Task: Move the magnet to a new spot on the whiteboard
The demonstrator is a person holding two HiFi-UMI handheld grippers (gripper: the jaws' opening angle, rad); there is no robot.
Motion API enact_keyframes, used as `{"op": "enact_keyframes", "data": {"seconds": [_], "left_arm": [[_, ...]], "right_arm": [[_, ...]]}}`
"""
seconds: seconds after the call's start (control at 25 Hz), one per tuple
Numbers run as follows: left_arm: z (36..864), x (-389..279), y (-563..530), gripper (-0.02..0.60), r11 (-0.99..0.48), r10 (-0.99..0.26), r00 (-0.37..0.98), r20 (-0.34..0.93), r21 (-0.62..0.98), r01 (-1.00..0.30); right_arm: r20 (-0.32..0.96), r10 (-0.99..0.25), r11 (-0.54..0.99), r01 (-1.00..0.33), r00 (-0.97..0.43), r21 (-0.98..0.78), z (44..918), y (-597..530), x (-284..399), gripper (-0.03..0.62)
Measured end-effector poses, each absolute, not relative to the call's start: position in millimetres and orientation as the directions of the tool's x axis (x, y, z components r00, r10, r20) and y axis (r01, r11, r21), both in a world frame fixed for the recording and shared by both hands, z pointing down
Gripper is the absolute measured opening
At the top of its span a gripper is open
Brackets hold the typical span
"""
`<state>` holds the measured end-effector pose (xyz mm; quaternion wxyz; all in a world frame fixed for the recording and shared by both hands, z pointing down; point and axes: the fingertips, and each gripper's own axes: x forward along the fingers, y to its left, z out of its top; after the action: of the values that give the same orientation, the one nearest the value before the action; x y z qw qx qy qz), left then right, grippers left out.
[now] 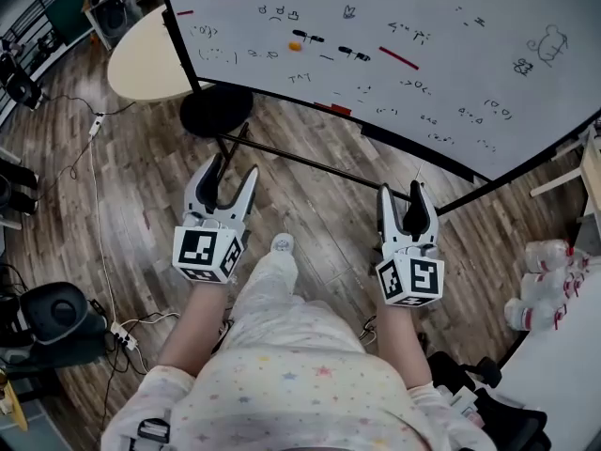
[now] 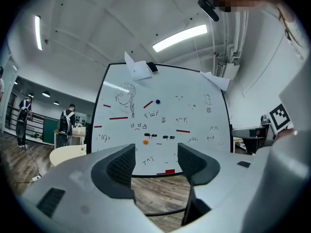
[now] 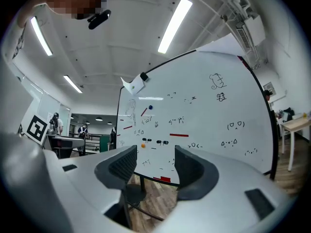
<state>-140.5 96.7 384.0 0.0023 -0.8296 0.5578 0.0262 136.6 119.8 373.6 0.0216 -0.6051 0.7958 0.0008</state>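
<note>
The whiteboard [image 1: 451,36] stands ahead of me, covered in small doodles. A small round orange magnet [image 1: 295,46] sticks to its lower left part; it also shows as the orange magnet [image 2: 145,141] and the orange magnet [image 3: 143,145]. A blue round magnet [image 2: 158,101] sits higher up, seen too as the blue magnet [image 3: 150,108]. Red bar magnets [image 1: 398,58] lie here and there. My left gripper [image 1: 233,167] and right gripper [image 1: 402,191] hang over the wooden floor, well short of the board. Both are open with nothing between the jaws.
The board's black stand base [image 1: 216,111] and crossbar [image 1: 310,163] lie on the floor ahead. A round beige table [image 1: 150,59] is behind at left. Cables [image 1: 94,177] and a black chair [image 1: 56,318] are at left, a white table with bottles [image 1: 549,289] at right. People [image 2: 65,123] stand far off.
</note>
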Motion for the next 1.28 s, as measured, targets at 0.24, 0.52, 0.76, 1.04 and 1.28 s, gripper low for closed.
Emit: {"op": "enact_keyframes", "data": {"seconds": [0.24,0.52,0.76,1.04,1.28], "left_arm": [[386.2,-137.0,22.5,0.252,-0.401,-0.916,0.399,-0.048,0.03,-0.916],[380.9,-133.5,-75.8,0.252,-0.452,-0.891,0.451,-0.046,0.022,-0.891],[380.9,-131.4,-140.7,0.252,-0.498,-0.867,0.496,-0.048,0.036,-0.867],[388.8,-117.9,-186.5,0.25,-0.533,-0.846,0.532,-0.037,0.051,-0.844],[394.5,-97.8,-203.6,0.25,-0.523,-0.852,0.523,-0.021,0.052,-0.851]], "right_arm": [[-0.031,-0.969,0.246,-0.969,-0.246,-0.01,368.6,53.6,135.8,0.232],[-0.042,-0.976,0.213,-0.977,-0.213,-0.001,357.1,-30.1,126.6,0.241],[-0.029,-0.984,0.179,-0.984,-0.179,-0.016,363.4,-85.9,121.0,0.241],[-0.018,-0.988,0.155,-0.988,-0.155,-0.015,366.5,-116.9,126.2,0.239],[-0.013,-0.99,0.144,-0.989,-0.144,-0.028,367.1,-132.3,153.8,0.235]]}}
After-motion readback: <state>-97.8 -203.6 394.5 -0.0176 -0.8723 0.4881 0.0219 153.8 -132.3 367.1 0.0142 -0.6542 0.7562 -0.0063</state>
